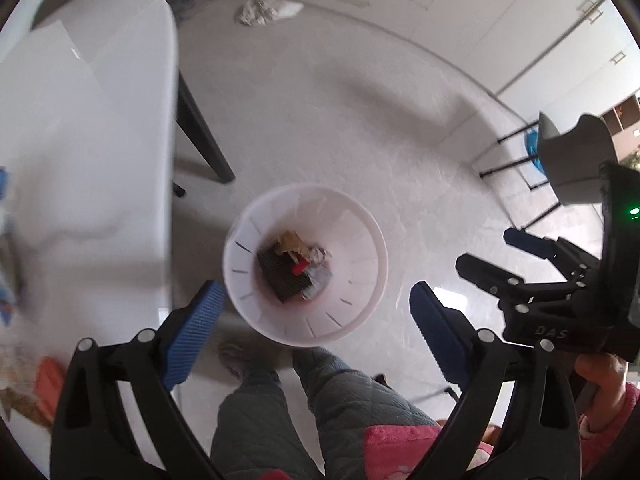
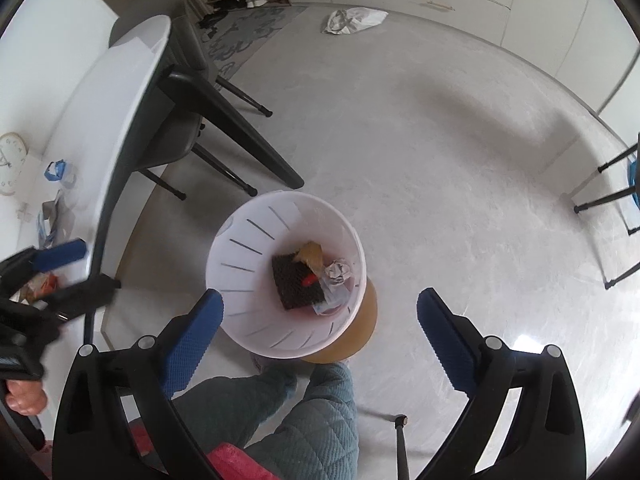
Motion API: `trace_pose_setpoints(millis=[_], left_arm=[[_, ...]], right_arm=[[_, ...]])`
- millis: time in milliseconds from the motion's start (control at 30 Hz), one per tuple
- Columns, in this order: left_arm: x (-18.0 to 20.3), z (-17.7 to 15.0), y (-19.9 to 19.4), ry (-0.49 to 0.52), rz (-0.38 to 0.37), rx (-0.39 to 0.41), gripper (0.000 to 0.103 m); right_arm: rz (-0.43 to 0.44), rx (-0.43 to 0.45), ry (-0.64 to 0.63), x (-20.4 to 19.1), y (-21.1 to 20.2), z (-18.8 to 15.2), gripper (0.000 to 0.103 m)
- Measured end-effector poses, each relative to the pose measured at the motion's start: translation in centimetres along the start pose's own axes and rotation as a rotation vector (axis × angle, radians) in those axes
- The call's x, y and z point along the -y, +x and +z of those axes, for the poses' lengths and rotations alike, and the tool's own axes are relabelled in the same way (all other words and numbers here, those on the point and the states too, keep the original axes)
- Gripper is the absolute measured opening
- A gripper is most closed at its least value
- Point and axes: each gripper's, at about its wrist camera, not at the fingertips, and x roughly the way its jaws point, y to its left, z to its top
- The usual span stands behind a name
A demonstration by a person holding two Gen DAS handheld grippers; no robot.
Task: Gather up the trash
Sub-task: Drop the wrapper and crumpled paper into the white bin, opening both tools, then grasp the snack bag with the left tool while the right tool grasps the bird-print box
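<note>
- Above the floor (image 2: 440, 160), left gripper (image 1: 316, 328) spread wide, holding nothing.
- Right gripper (image 2: 320, 328) spread, holding nothing.
- White bin (image 2: 240, 232) beside table edge (image 2: 120, 128), trash (image 2: 308, 276) inside.

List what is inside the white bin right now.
The white bin holds a dark square pad, brown paper scrap, small red piece and crumpled paper wad. Anything beneath them is covered.

White slotted bin (image 2: 256, 320), perhaps red scrap (image 2: 309, 280)
</note>
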Motion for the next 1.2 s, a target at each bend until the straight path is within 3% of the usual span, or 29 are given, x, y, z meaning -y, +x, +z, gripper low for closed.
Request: trace_pose_setpoints(millis=[333, 533, 700, 933, 1200], left_arm=[[-5.5, -2.3, -14.5, -0.152, 0.091, 0.255, 0.095], [-11.7, -5.8, -20.0, -0.323, 0.181, 0.325, 0.095], [-16.7, -9.8, -22.7, -0.471, 0.266, 0.34, 0.095], [-20.6, -15.7, -23.2, -0.634, 0.312, 0.314, 0.095], [-22.3, -18.3, -22.8, -0.697, 0.314, 0.278, 0.095]], right_arm=[[0.055, 0.127, -0.177, -7.5, -7.0, 2.4, 0.1], [0.139, 0.156, -0.313, -13.7, -9.0, 3.4, 0.1], [0.207, 0.132, -0.451, -19.5, -8.6, 3.4, 0.1], [0.279, 0.067, -0.626, -25.8, -7.3, 2.1, 0.1], [0.281, 0.003, -0.724, -29.1, -5.9, 0.9, 0.1]])
